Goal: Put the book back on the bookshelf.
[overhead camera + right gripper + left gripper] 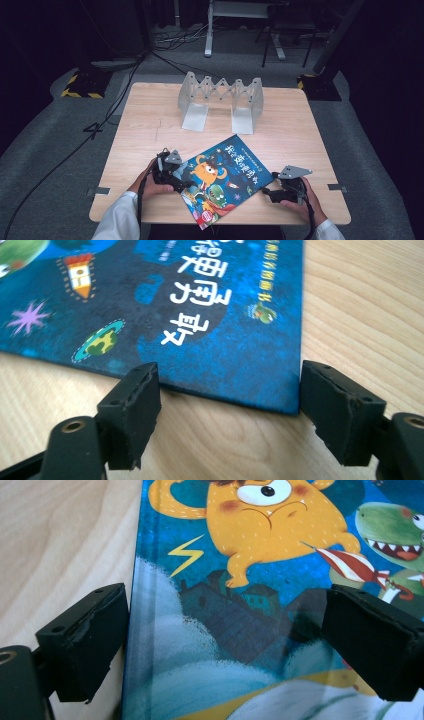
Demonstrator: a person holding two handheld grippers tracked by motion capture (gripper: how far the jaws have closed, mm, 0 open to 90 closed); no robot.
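A picture book [225,177] with a blue cover and an orange monster lies flat and skewed on the wooden table [150,125], near the front edge. My left gripper [186,184] is at the book's left long edge with its jaws open. In the left gripper view, one pad [85,640] sits on the table against the edge of the book [240,580] and the other rests over the cover. My right gripper [267,192] is open at the book's right corner. In the right gripper view its pads [132,410] straddle that corner of the book [200,305], low over the wood.
A grey expanding book rack [220,100] with two upright ends stands at the back middle of the table. The person's hands and white sleeves come in at the front edge. Cables and stand legs lie on the floor beyond the table.
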